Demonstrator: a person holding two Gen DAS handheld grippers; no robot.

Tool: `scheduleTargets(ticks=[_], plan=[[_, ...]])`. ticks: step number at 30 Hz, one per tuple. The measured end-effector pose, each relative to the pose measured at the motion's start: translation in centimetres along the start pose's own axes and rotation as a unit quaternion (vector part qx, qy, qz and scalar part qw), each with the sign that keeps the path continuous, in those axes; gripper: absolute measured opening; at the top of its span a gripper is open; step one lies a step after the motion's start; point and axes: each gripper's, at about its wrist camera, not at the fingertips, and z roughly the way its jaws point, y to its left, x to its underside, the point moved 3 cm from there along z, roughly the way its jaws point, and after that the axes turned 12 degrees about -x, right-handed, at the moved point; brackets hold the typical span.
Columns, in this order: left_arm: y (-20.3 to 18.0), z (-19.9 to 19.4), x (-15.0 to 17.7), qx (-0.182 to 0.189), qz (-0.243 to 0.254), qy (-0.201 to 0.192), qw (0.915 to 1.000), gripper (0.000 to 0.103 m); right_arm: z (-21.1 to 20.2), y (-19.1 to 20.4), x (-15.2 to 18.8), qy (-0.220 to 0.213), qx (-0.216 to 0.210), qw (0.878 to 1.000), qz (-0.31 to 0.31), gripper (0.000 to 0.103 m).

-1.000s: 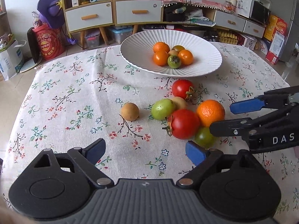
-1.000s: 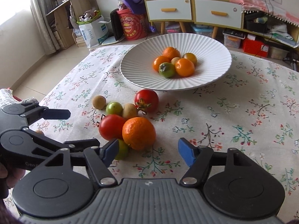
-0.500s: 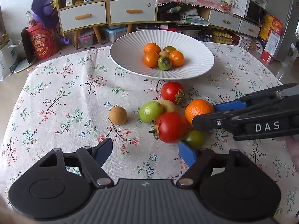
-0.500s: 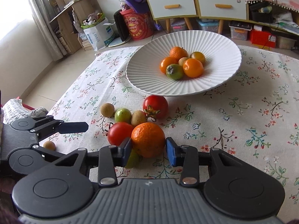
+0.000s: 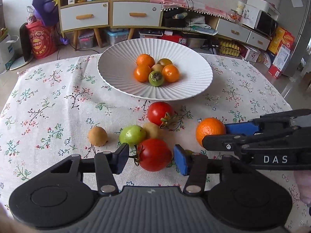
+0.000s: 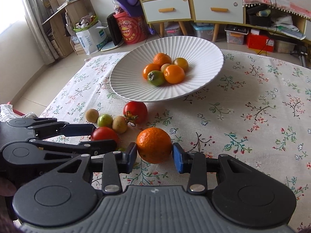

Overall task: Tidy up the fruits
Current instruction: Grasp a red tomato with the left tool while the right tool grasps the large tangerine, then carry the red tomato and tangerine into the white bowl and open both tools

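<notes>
A white ribbed bowl point(image 5: 116, 77) at the table's far side holds several orange and green fruits. In front of it lie a red tomato point(image 5: 159, 112), a green fruit point(image 5: 132, 134) and two small brown fruits point(image 5: 97, 136). My left gripper point(image 5: 149, 159) straddles a larger red tomato point(image 5: 153, 154); its jaws are closing, with a gap still showing beside the left pad. My right gripper point(image 6: 153, 155) is shut on an orange point(image 6: 154, 145), both blue pads against its sides. A small green fruit point(image 5: 188, 151) is mostly hidden behind the left gripper's right finger.
A floral tablecloth point(image 6: 252, 116) covers the table, with bare cloth to the right of the orange. The two grippers sit close, right fingers point(image 5: 243, 128) reaching in beside the left one. Cabinets and boxes stand on the floor beyond the table.
My left gripper moved forward around the larger tomato and its jaws narrowed. My right gripper closed on the orange and drew it right, away from the cluster.
</notes>
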Motion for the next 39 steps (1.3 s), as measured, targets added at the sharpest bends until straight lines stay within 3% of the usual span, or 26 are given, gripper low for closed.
scheduleTargets(ticks=[11,31,39], plan=[[-0.5,0.3,-0.3,-0.019,-0.012,0.009,0.9997,0.046,-0.2,0.0,0.3,0.006,-0.004,1.0,-0.01,0.036],[0.2,-0.7,1.3,-0.003,-0.002,0.054,0.9986,0.044,0.4,0.4,0.8,0.023,-0.011,1.0,-0.016,0.039],[0.4,-0.5,1.2,-0.001,-0.008,0.044,0.999,0.043,0.6,0.9,0.8,0.023,-0.007,0.999,-0.025,0.038]])
